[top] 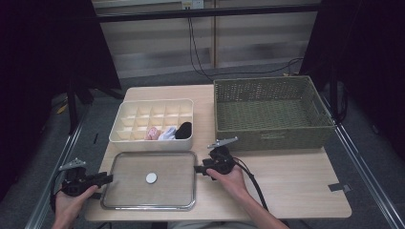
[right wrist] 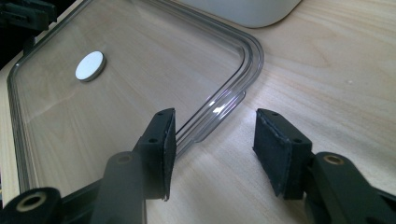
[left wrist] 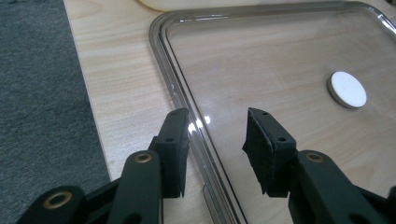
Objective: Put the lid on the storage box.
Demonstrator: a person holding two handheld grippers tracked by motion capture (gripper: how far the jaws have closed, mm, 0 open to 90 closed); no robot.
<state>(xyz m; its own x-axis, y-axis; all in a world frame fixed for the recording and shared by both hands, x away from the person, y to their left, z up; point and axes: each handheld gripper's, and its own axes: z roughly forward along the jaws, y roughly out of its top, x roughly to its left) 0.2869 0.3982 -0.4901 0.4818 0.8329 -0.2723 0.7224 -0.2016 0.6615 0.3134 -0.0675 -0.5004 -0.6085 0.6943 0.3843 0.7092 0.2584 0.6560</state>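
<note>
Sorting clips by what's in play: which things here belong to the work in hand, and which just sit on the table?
In play:
- clear lid, flat on the table
- left claw, open astride the lid's left rim
- right claw, open at the lid's right rim

Lying about:
- divided box with rolled socks; may be what the lid fits
- green basket
</note>
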